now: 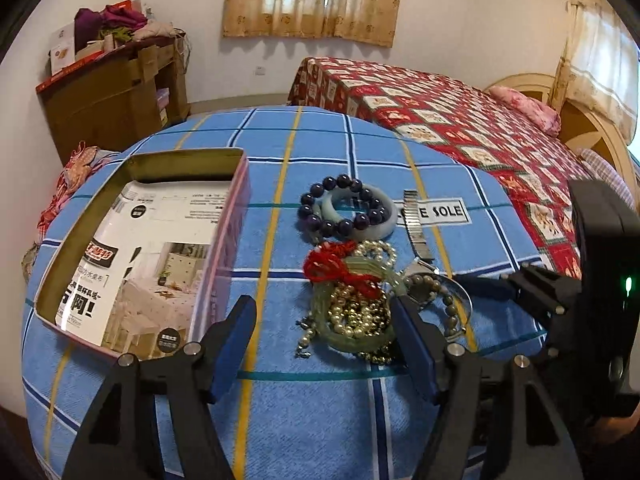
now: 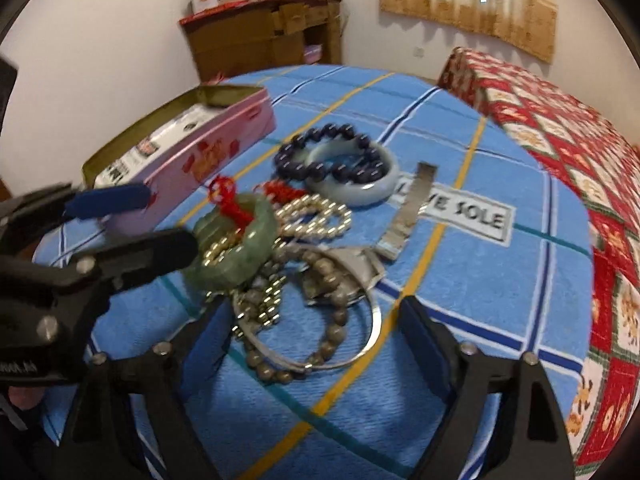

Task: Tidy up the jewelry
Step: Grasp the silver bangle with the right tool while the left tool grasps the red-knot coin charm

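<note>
A heap of jewelry lies on a blue checked cloth (image 1: 320,420): a green jade bangle (image 1: 352,340) with red cord (image 1: 332,268), pearl strands (image 1: 356,316), a dark bead bracelet (image 1: 340,206) on a pale jade bangle (image 1: 380,224), a metal watch (image 1: 416,228), a grey bead bracelet (image 2: 320,344) and a silver bangle (image 2: 372,328). An open pink tin (image 1: 132,256) stands left of the heap. My left gripper (image 1: 324,340) is open, its fingers either side of the green bangle (image 2: 240,248). My right gripper (image 2: 308,344) is open around the grey beads.
The tin (image 2: 192,148) holds a printed leaflet (image 1: 148,252). A bed with a red patterned cover (image 1: 460,120) lies to the right. A brown cabinet (image 1: 116,96) with piled clothes stands by the far wall. The cloth bears a "SOLE" label (image 2: 460,212).
</note>
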{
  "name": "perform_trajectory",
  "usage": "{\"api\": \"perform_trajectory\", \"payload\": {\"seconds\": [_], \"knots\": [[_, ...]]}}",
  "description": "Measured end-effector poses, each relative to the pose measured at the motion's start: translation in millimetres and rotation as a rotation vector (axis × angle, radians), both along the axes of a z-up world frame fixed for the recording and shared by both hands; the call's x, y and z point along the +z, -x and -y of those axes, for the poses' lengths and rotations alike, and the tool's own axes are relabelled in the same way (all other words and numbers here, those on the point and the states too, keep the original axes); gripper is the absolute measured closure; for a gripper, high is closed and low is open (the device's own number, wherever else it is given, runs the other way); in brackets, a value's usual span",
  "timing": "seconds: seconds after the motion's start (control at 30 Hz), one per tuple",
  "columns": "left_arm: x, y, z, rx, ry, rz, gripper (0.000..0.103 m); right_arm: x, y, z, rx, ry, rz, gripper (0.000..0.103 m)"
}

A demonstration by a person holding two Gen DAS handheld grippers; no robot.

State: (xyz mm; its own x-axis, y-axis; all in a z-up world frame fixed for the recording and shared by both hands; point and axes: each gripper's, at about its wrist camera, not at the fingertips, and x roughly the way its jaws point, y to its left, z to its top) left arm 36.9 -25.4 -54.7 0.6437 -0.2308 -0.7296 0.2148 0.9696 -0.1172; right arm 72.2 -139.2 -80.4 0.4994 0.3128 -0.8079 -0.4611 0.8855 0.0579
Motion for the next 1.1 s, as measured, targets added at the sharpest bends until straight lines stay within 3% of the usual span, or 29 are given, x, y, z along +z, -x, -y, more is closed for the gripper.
{"api": "perform_trajectory", "payload": {"seconds": [0.07,0.17,0.4,0.53,0.77,1.1], "knots": [[2,0,-3,0.005,0.009,0.003,0.033,0,3,-2,0.014,-0.003,0.001,0.020],[1,0,-1,0.000,0.003,0.000,0.033,1,5,-2,0.026,-0.006,0.008,0.032],[-4,-2,3,-0.001,-0.008,-0.007,0.033,14,4,12,-0.019,-0.051,0.061,0.033],[-3,-4,0,0.004,0.031,-0.014,0.033,26,3,26,-0.072,-0.042,0.120,0.033],[-14,-7,16,-0.023,-0.020,-0.031,0.033,31,-4,47,-0.143,-0.087,0.133,0.033],[-24,-8,41,-0.060,-0.078,-0.039,0.033,32,-2,47,-0.146,-0.100,0.152,0.033]]}}
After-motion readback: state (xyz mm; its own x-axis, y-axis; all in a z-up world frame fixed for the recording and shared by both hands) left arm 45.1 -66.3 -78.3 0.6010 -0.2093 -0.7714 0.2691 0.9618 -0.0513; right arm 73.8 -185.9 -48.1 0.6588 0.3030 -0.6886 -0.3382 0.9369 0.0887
